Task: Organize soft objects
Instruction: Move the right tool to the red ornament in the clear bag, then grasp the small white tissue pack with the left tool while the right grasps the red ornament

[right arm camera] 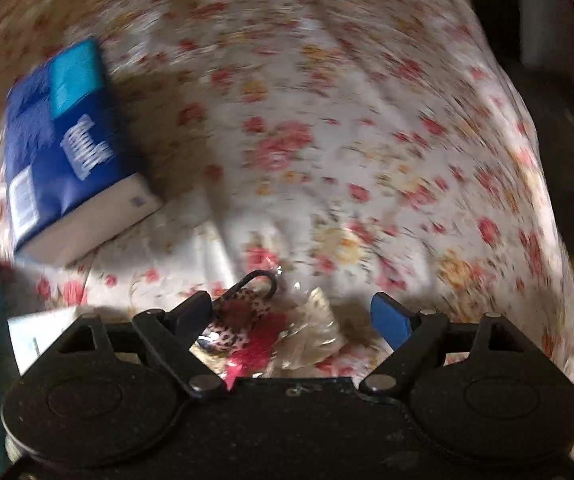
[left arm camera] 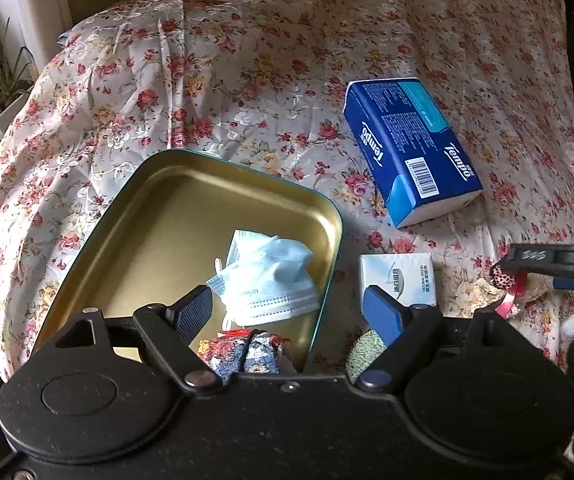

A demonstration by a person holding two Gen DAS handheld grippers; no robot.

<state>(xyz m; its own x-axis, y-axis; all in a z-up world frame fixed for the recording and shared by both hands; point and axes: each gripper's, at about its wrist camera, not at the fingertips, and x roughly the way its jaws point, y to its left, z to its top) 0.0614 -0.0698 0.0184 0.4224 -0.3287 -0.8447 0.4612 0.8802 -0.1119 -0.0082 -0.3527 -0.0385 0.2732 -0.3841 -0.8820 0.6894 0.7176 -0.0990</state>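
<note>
On the floral-clothed counter (left arm camera: pixel 247 60), a gold-lined rectangular metal tin (left arm camera: pixel 159 216) near the front edge holds a crumpled pale blue face mask (left arm camera: pixel 267 280) and a patchwork knitted piece (left arm camera: pixel 243 352). The left gripper (left arm camera: pixel 291 312) hangs open above them, empty. Beside the tin lie a small white tissue pack (left arm camera: pixel 401 276) and a blue Tempo tissue pack (left arm camera: pixel 407 148). The right gripper (right arm camera: pixel 299 316) is open over a leopard-print hair tie in clear wrapping (right arm camera: pixel 243 320).

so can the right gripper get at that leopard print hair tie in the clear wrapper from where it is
Probably yes. The right gripper hangs just over the hair tie, jaws open, with the tie and its clear wrapper lying on the floral cloth between the fingers. Nothing covers it, though the right wrist view is blurred.
</note>
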